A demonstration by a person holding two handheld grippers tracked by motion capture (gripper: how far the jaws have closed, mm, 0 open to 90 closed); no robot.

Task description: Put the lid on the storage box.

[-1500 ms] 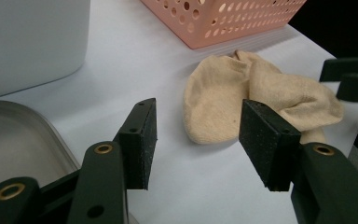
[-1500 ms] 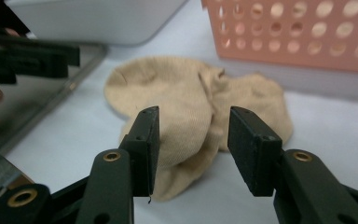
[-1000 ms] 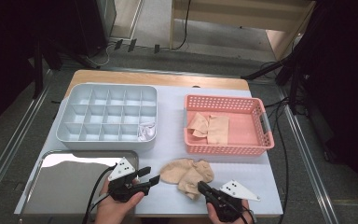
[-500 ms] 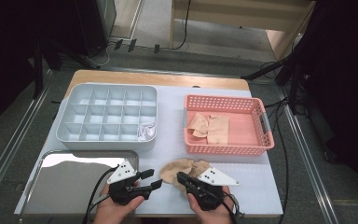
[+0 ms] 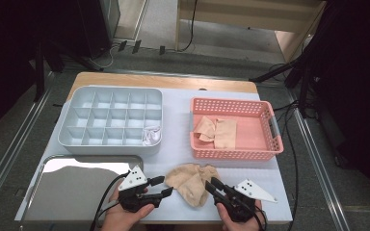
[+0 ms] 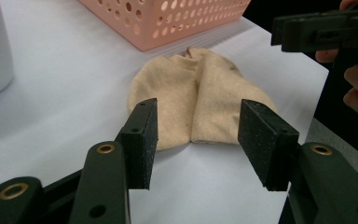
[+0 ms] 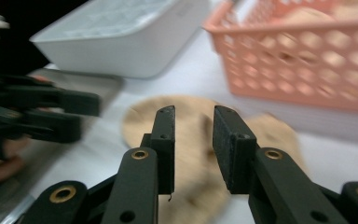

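Beige folded cloth sock (image 5: 191,182) lies on the white table sheet (image 5: 178,134), at two o'clock from your half-open, empty left gripper (image 5: 160,186) and ten o'clock from your nearer right gripper (image 5: 211,185), whose narrowly parted jaws have just been opening, nothing between them.

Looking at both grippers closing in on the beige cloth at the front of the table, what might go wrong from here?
1. The right gripper, jaws just opening with nothing between them, sits at the edge of the beige cloth; it may pinch one layer only, so the fold opens.
2. The left gripper stands open short of the cloth; pulling unevenly could drag it toward the table's front edge.
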